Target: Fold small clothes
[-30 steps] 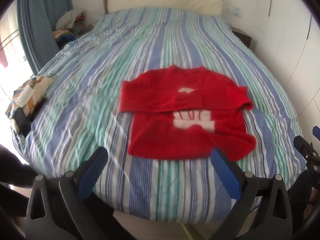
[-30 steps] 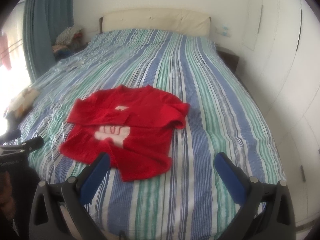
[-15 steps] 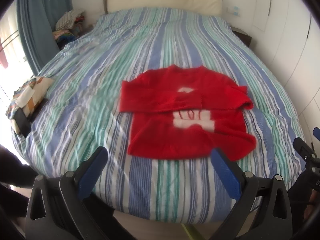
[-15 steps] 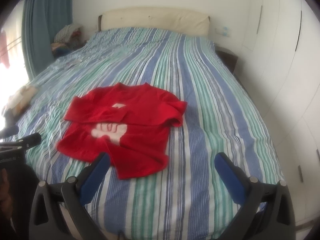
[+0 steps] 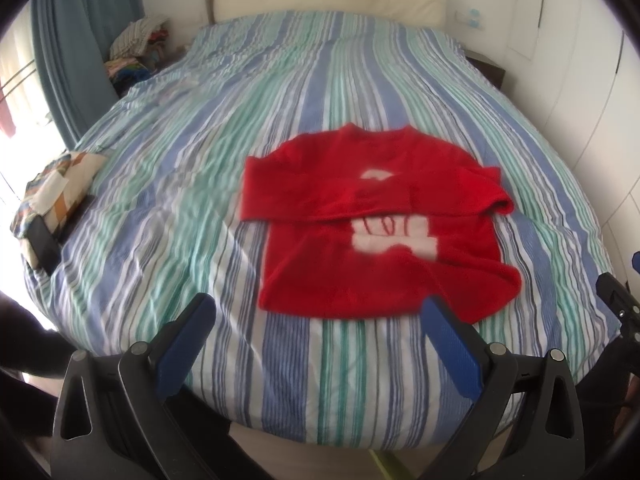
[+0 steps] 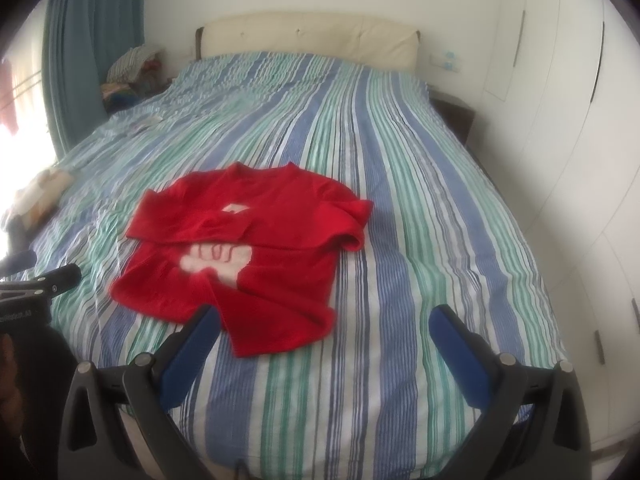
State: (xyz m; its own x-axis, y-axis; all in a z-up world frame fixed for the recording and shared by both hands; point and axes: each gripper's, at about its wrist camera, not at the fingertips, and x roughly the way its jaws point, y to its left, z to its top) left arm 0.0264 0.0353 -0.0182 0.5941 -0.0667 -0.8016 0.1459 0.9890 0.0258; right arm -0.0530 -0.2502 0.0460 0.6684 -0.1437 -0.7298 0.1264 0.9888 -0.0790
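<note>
A small red sweater with a white print lies flat on the striped bed, both sleeves folded across its chest. It also shows in the right wrist view. My left gripper is open and empty, held off the bed's near edge, just short of the sweater's hem. My right gripper is open and empty, off the near edge, to the right of the sweater's lower right corner.
A patterned folded cloth lies at the bed's left edge. A pile of clothes sits by the blue curtain. White wardrobe doors stand close along the right. A headboard is at the far end.
Both views have shifted only slightly; the right gripper drifted a little relative to the sweater. The sweater has not moved and both grippers stay open.
</note>
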